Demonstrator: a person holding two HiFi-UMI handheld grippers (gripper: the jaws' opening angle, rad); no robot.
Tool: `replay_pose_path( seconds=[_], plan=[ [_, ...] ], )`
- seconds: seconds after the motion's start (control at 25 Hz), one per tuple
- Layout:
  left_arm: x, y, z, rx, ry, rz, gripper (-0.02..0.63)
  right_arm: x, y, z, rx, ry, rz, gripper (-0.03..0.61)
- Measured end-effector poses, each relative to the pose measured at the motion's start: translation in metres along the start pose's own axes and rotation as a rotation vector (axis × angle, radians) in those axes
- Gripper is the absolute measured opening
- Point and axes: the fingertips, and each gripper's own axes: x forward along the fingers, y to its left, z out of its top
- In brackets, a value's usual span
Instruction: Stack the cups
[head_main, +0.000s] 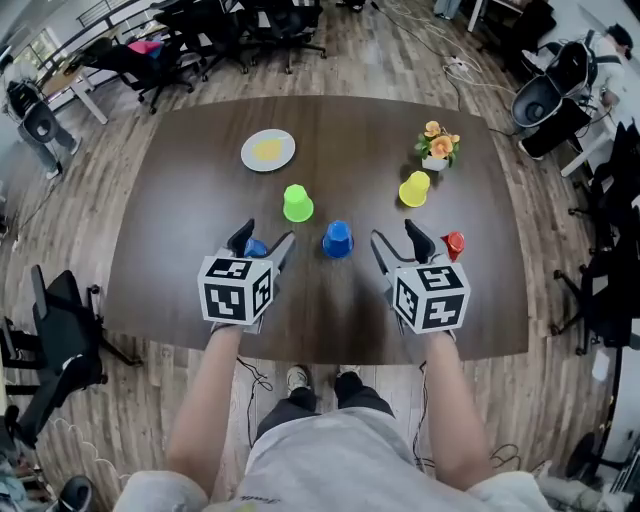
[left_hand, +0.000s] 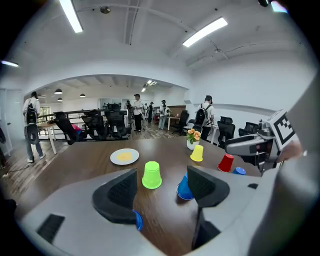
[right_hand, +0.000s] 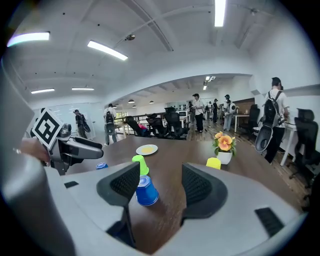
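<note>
Upside-down cups stand on the dark table: a green cup, a blue cup, a yellow cup and a red cup. My left gripper is open near the front edge. A low blue cup sits just under its left finger. My right gripper is open and holds nothing. The blue cup stands between the two grippers, the red cup just right of the right one.
A white plate with a yellow centre lies at the back left. A small flower pot stands behind the yellow cup. Another small blue thing lies beside the red cup. Office chairs ring the table, and people stand in the background.
</note>
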Motion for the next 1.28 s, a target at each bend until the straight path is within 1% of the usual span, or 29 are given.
replay_pose_path(
  seconds=[0.36, 0.64, 0.76, 0.96, 1.04, 1.12, 1.28],
  plan=[
    [-0.008, 0.034, -0.033, 0.035, 0.028, -0.057, 0.314, -0.001, 0.036, -0.017, 0.025, 0.003, -0.068, 0.247],
    [-0.001, 0.065, -0.061, 0.072, 0.064, -0.101, 0.319, 0.006, 0.065, -0.048, 0.056, 0.029, -0.097, 0.247],
    [0.006, 0.071, -0.073, 0.081, 0.086, -0.121, 0.321, 0.007, 0.075, -0.055, 0.057, 0.034, -0.103, 0.247],
    [0.019, 0.069, -0.096, 0.093, 0.139, -0.143, 0.319, 0.004, 0.082, -0.061, 0.052, 0.043, -0.114, 0.247],
    [0.022, 0.07, -0.102, 0.089, 0.151, -0.138, 0.298, 0.002, 0.083, -0.063, 0.05, 0.048, -0.119, 0.247],
    [0.023, 0.071, -0.103, 0.087, 0.151, -0.128, 0.217, 0.001, 0.083, -0.065, 0.05, 0.054, -0.124, 0.247],
    [0.024, 0.057, -0.099, 0.097, 0.133, -0.149, 0.218, -0.003, 0.079, -0.071, 0.055, 0.065, -0.136, 0.247]
  ],
)
